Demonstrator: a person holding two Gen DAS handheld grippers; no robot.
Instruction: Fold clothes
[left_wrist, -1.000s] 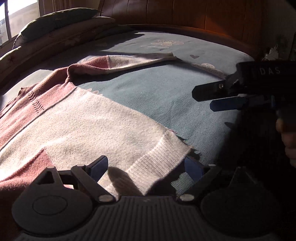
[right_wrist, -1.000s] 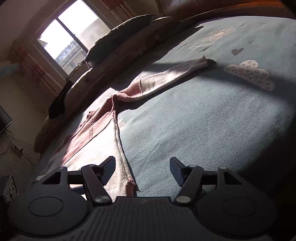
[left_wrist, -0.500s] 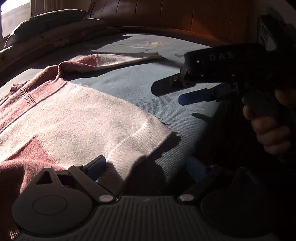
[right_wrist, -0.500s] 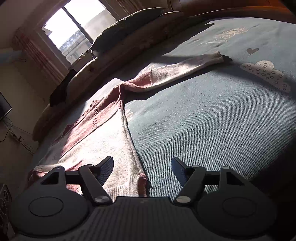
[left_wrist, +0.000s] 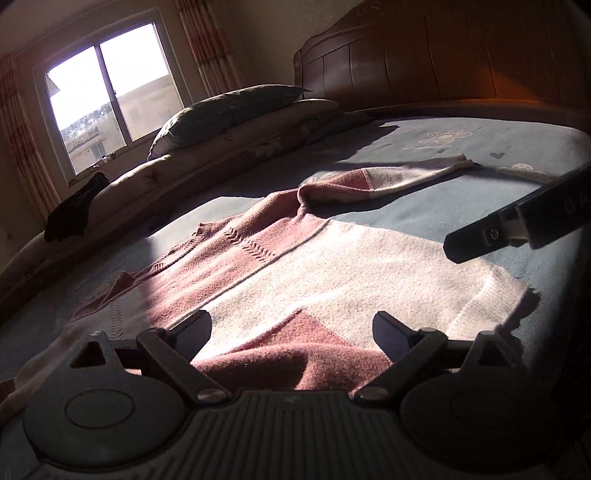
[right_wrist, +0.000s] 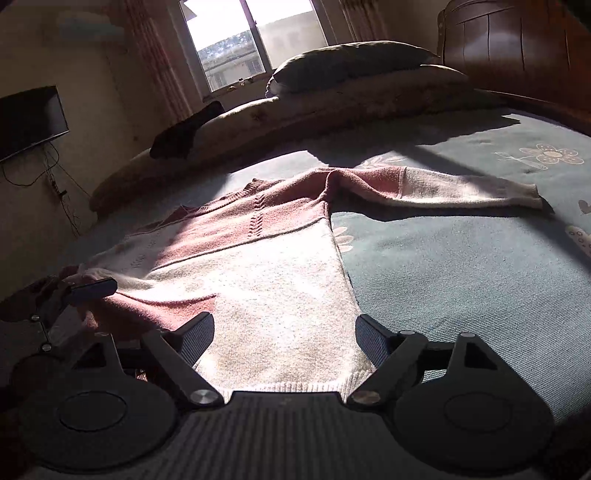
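Across the bed (right_wrist: 461, 280) lay a soft, floppy knit sweater (right_wrist: 266, 280); both hand-held grippers, left (left_wrist: 291, 328) and right (right_wrist: 284, 334), gaped empty, the right's jaws just widened; its ribbed hem looked the best hold.

One sweater (right_wrist: 266, 266) on bed (right_wrist: 461, 266), pink and cream; one sleeve (right_wrist: 454, 188) stretched out to side. Two grippers: left gripper (left_wrist: 291, 332), right gripper (right_wrist: 284, 336), two fingers each. One pillow (right_wrist: 351, 62) atop one long bolster (right_wrist: 332, 99). One dark garment (right_wrist: 184, 133) on bolster. One window (left_wrist: 110, 88), two panes. One wall screen (right_wrist: 29, 118). One wooden headboard (left_wrist: 443, 55). One flower print (right_wrist: 546, 155) on bedcover.
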